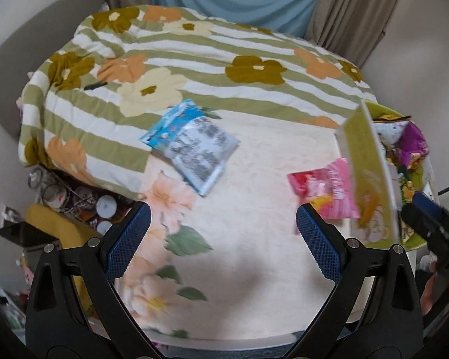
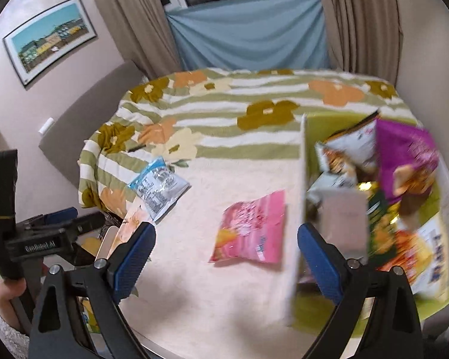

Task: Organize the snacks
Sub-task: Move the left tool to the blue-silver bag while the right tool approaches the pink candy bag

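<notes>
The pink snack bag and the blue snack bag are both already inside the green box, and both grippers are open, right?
Not quite. The pink snack bag and the blue snack bag are not inside the green box; the right wrist view shows both lying on the blanket beside it. The rest holds: the left gripper and the right gripper are both open.

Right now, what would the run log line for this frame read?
stage: between picks | left gripper: open, empty | right gripper: open, empty | loose on bed: pink packet, blue packet | green box: holds several snacks
</notes>
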Available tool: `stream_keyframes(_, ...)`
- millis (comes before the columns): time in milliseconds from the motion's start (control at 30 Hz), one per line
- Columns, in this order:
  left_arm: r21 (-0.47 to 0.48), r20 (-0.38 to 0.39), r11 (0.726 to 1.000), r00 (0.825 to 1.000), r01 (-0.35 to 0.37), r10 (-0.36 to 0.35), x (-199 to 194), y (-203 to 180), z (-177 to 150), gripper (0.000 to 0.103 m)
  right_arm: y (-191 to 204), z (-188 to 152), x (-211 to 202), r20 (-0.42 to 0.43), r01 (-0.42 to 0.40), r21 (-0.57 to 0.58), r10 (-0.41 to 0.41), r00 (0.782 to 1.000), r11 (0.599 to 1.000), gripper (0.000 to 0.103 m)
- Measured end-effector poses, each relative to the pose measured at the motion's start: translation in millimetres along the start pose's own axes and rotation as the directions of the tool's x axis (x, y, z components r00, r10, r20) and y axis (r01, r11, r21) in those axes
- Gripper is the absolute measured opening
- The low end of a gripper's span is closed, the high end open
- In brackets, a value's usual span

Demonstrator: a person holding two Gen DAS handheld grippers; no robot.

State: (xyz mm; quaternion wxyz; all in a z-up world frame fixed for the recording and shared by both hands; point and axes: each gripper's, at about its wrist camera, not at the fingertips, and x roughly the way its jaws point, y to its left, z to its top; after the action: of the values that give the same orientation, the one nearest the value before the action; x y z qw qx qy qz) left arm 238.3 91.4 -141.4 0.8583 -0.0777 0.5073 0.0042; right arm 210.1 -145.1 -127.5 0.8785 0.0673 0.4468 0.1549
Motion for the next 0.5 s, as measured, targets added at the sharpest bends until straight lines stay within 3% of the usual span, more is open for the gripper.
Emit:
stream_keyframes(200, -0.032, -0.086, 0.998, 0.995, 0.057, -0.059, 47.1, 48.4, 19.6, 0.097, 16.6, -15.0, 40.5, -0.076, 0.079, 0.1, -0.072, 0.994, 0.992, 0.095)
stream_keyframes(500, -0.043, -0.189, 0.99, 0.972, 0.134, -0.14, 128.6, 78.3, 46.8, 0.097, 23.1, -20.9, 83.8, -0.113, 0.272, 0.167, -0.256, 0.96, 0.948, 0.095)
